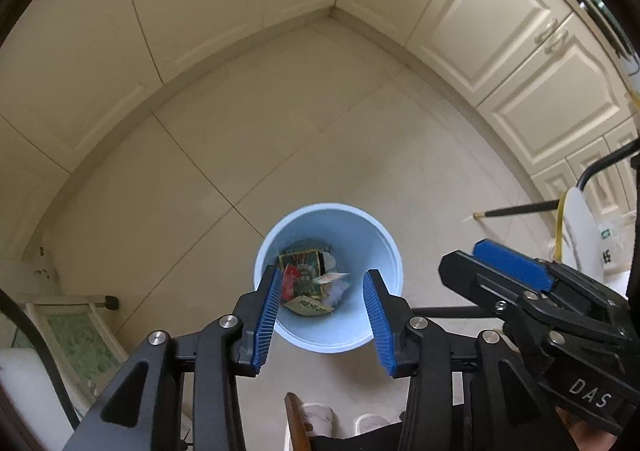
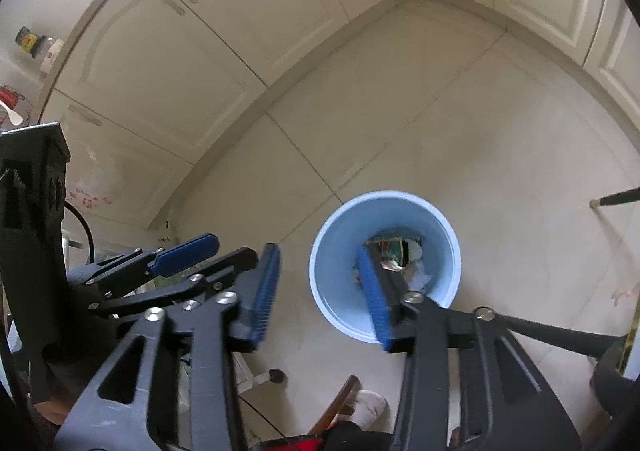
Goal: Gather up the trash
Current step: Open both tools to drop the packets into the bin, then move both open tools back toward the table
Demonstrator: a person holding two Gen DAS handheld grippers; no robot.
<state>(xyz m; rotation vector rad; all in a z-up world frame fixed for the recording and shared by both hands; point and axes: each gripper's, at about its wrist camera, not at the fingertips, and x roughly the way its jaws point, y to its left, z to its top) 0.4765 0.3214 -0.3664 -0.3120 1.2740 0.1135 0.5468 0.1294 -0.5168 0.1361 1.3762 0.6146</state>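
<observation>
From the left wrist, the left gripper (image 1: 320, 293) hangs partly open and empty over an upright blue bin (image 1: 384, 251), mouth up, wrappers (image 1: 306, 285) inside. From the right wrist, the right gripper (image 2: 316, 271), also parted, holds nothing beside the bin's rim.

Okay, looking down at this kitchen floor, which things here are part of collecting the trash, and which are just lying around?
Part of the job:
- blue bin
- wrappers lying inside it
- left gripper, open, empty
- right gripper, open, empty

Just lying about:
- black stick on the floor
- cream cabinets
- jars on the counter
</observation>
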